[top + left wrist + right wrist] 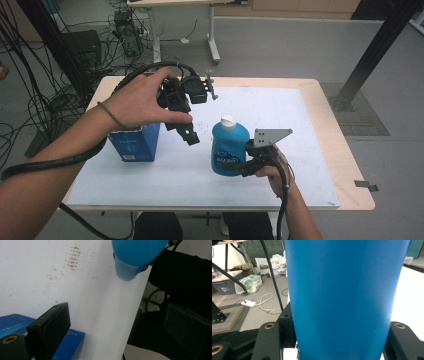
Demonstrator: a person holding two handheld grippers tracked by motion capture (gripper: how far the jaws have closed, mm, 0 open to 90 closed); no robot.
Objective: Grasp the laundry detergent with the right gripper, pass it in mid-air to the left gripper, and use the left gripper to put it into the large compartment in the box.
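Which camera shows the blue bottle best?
The high view: the whole bottle with white cap, upright in the right gripper. The right gripper view has just its blue side; the left gripper view, just its underside at the top.

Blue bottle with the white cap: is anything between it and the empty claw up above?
No, nothing visible blocks the way. The left claw hangs open in the air, up and left of the blue plastic bottle, with only white table sheet in between. The blue cardboard box sits off to the left.
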